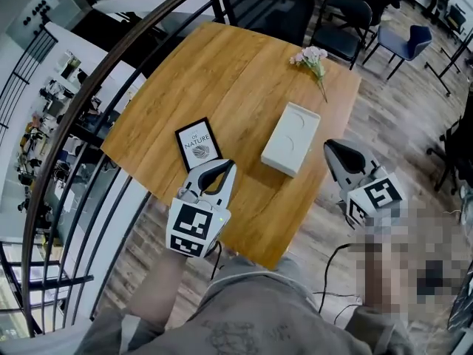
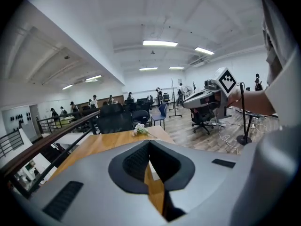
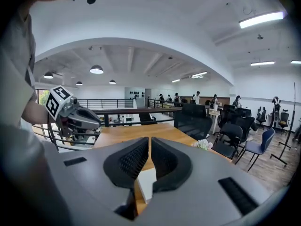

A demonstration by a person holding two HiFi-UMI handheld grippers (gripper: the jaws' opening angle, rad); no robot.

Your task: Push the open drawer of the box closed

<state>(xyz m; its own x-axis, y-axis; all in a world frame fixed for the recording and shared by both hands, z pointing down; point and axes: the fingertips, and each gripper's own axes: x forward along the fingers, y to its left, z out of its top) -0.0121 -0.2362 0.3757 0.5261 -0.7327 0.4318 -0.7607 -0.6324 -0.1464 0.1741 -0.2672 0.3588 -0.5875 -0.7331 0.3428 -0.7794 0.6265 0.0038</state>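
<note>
The white box point(image 1: 290, 137) lies near the middle of the wooden table point(image 1: 222, 80), with two round dents in its lid. No drawer shows sticking out of it from the head view. My left gripper point(image 1: 224, 166) hangs over the table's near edge, left of the box and apart from it, its jaws shut on nothing point(image 2: 149, 144). My right gripper point(image 1: 334, 148) is raised just off the table's right edge, beside the box without touching it. Its jaws stand almost together with nothing between them point(image 3: 149, 142). A strip of the box point(image 3: 146, 182) shows below them.
A small black-framed card point(image 1: 198, 143) lies left of the box, just ahead of the left gripper. A sprig of pale flowers point(image 1: 312, 59) rests at the far right corner. A curved black railing point(image 1: 96, 87) runs along the left; office chairs point(image 1: 340, 21) stand beyond the table.
</note>
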